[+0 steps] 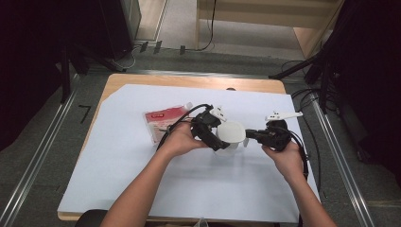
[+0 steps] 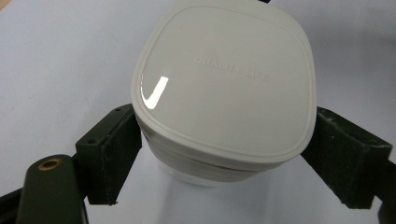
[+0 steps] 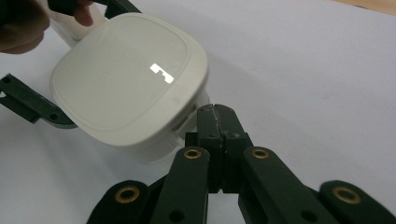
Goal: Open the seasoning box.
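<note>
A white rounded-square container point(image 1: 231, 132) with a cream lid point(image 2: 224, 79) is held tilted just above the white sheet. My left gripper point(image 2: 229, 156) is shut on its body just under the lid, with one pad point(image 2: 114, 149) on each side. Seen from the right gripper view, the container point(image 3: 126, 79) sits up and to the left with the left gripper's jaw beside it. My right gripper point(image 3: 217, 112) is shut, its tips touching the container's lower corner at the lid's edge. Whether it pinches anything there is hidden. In the high view the right gripper point(image 1: 250, 135) meets the container from the right.
A red and white packet point(image 1: 163, 120) lies flat on the sheet, left of and behind the left hand. The white sheet point(image 1: 142, 189) covers most of the wooden table point(image 1: 189, 80). Cables trail off the table's right edge point(image 1: 307, 137).
</note>
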`<state>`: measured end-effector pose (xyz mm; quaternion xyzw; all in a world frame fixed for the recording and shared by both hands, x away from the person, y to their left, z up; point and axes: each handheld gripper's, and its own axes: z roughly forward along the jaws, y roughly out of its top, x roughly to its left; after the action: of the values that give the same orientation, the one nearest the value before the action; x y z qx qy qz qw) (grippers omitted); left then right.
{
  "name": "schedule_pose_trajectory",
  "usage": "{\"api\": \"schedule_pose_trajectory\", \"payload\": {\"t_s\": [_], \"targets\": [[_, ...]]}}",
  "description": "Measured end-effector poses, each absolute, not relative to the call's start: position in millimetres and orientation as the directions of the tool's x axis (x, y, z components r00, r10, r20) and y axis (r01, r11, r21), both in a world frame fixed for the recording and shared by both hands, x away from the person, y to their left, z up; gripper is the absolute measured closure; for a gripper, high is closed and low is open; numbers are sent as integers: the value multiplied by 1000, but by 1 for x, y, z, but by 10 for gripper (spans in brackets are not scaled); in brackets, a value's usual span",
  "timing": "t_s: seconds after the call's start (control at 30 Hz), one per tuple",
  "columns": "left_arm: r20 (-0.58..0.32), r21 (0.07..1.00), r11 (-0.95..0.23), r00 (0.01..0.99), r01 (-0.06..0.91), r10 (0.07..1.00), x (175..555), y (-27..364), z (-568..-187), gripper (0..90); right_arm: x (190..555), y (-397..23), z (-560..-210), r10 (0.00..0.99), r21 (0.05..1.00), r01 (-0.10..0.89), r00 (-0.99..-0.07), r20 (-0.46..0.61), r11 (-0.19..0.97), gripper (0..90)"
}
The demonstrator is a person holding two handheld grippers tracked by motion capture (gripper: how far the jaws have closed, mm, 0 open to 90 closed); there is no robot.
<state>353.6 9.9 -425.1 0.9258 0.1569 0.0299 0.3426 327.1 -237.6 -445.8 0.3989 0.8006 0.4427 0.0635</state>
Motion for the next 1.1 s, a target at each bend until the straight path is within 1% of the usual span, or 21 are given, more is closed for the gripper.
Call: {"api": "schedule_pose_trajectory", "payload": {"t_s": [0.07, 0.17, 0.3, 0.53, 0.7, 0.8, 0.83, 0.87, 0.9, 0.93, 0.97, 1.0, 1.1], "targets": [[-54, 644, -716, 949, 270, 310, 354, 10, -425, 164, 327, -236, -445, 701, 763, 574, -674, 233, 298, 900], [-55, 645, -715, 950, 270, 309, 354, 11, -425, 164, 327, -236, -446, 699, 762, 577, -674, 242, 293, 900], [-54, 643, -716, 949, 271, 311, 353, 10, -424, 167, 328, -239, -445, 705, 755, 577, -673, 224, 310, 900], [-52, 648, -710, 946, 277, 321, 353, 12, -420, 171, 328, -240, -446, 710, 750, 584, -667, 227, 309, 900], [-35, 642, -719, 948, 265, 317, 353, 11, -417, 173, 329, -239, -446, 709, 752, 582, -668, 225, 310, 900], [-35, 671, -696, 949, 255, 313, 352, 13, -411, 182, 328, -238, -446, 709, 753, 581, -668, 226, 308, 900], [-54, 684, -682, 950, 261, 309, 352, 14, -408, 191, 328, -238, -446, 708, 753, 582, -668, 228, 307, 900], [-109, 701, -662, 957, 265, 268, 353, 16, -406, 271, 328, -238, -446, 707, 754, 579, -671, 224, 310, 900], [-122, 710, -653, 959, 264, 255, 352, 15, -404, 423, 328, -238, -446, 704, 754, 579, -673, 227, 311, 900], [-92, 700, -669, 961, 250, 262, 351, 13, -403, 430, 328, -238, -446, 699, 754, 579, -676, 232, 310, 900], [-78, 684, -689, 964, 237, 255, 350, 10, -403, 424, 328, -237, -445, 703, 752, 579, -675, 226, 314, 900], [-69, 674, -703, 967, 227, 246, 350, 8, -403, 437, 327, -237, -445, 702, 752, 578, -676, 225, 316, 900], [-51, 655, -728, 973, 203, 226, 348, 4, -402, 511, 328, -238, -446, 700, 750, 580, -677, 228, 317, 900]]}}
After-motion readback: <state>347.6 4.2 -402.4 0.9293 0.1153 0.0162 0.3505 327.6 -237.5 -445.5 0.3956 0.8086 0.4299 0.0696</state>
